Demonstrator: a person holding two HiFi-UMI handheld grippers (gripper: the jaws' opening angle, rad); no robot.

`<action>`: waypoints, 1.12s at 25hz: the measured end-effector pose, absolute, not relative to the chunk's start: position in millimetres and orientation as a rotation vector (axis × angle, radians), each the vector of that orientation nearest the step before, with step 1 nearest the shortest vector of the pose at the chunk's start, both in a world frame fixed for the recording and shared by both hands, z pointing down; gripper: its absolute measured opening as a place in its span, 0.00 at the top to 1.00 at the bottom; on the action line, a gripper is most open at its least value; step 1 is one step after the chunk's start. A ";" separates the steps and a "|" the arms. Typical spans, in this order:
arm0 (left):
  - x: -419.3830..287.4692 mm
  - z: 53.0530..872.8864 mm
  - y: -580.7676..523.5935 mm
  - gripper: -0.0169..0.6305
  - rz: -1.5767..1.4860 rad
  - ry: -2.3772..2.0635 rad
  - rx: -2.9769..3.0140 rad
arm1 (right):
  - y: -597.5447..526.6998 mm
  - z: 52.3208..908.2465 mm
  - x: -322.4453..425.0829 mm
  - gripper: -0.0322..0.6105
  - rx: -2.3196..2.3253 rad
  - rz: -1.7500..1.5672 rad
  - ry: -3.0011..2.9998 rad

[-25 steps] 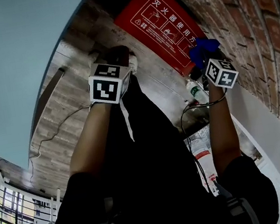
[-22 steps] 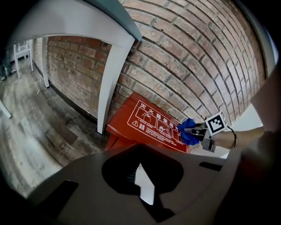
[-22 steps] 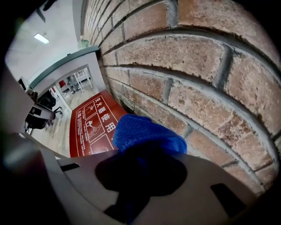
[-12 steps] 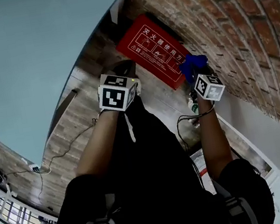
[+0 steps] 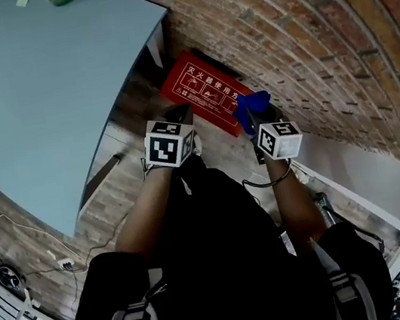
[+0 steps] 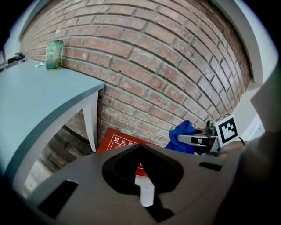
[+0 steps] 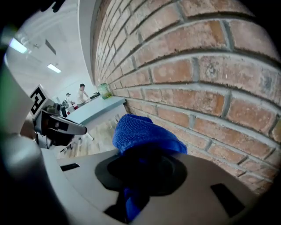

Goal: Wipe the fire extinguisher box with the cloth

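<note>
The red fire extinguisher box lies on the floor against the brick wall, its white-printed lid facing up; in the left gripper view the box shows under the table's edge. My right gripper is shut on a bunched blue cloth and is held up by the wall, over the box's right corner. In its own view the cloth fills the jaws of the right gripper. My left gripper hovers over the box's near edge, jaws together with nothing between them.
A light blue table stands left of the box, its white leg close to the box's far end. A green bottle stands on the table by the brick wall. A black cable hangs under my right arm.
The view has pulled back and up, so the box looks smaller and farther away. Both grippers have risen with it, and the floor bottles near my right arm have left view.
</note>
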State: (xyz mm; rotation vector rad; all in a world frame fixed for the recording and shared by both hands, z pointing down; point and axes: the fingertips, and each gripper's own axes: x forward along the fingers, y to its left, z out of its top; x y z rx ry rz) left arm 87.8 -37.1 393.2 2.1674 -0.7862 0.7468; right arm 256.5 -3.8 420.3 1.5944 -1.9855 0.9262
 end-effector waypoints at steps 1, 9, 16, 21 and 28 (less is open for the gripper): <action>90.4 384.8 -36.5 0.97 0.743 -0.786 2.178 | -3.2 407.3 251.6 0.80 1.602 0.916 -2.017; 111.1 310.9 -32.1 0.97 0.727 -0.797 2.283 | -7.0 307.5 241.1 0.80 1.681 0.779 -2.183; 118.9 257.8 -23.5 0.97 0.743 -0.783 2.399 | -13.7 244.4 240.6 0.80 1.756 0.635 -2.264; 114.0 236.4 -22.2 0.97 0.725 -0.801 2.442 | -11.3 226.7 225.1 0.80 1.749 0.598 -2.310; 112.6 226.3 -17.5 0.97 0.738 -0.810 2.476 | 0.9 213.5 225.1 0.80 1.804 0.606 -2.333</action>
